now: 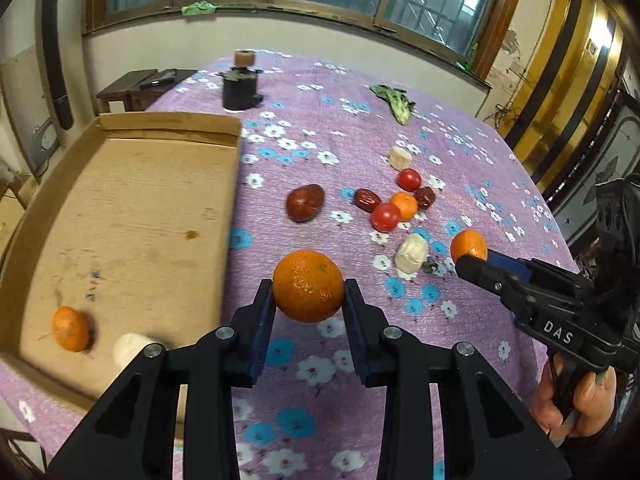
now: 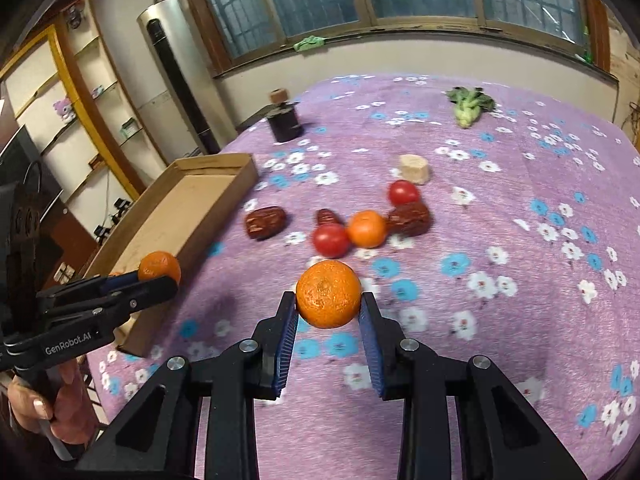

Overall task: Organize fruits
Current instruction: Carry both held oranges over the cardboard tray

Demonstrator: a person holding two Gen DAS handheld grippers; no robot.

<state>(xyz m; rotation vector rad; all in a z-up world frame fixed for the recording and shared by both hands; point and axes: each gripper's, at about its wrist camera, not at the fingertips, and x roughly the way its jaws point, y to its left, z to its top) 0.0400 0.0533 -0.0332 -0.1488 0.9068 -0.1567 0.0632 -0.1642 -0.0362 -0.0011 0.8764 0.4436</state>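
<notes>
The left gripper (image 1: 308, 292) sits low at centre frame, jaws closed on an orange (image 1: 308, 286). The right gripper (image 2: 329, 304) likewise clamps an orange (image 2: 329, 294), apparently raised. A hand (image 1: 576, 404) grips its handle at lower right.

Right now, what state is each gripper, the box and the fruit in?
Left gripper: shut on a large orange mandarin, held above the cloth.
Right gripper: shut on a second orange mandarin.
Shallow brown cardboard box: open, holding a small orange mandarin.
Two red cherry tomatoes: loose on the purple floral tablecloth.
</notes>
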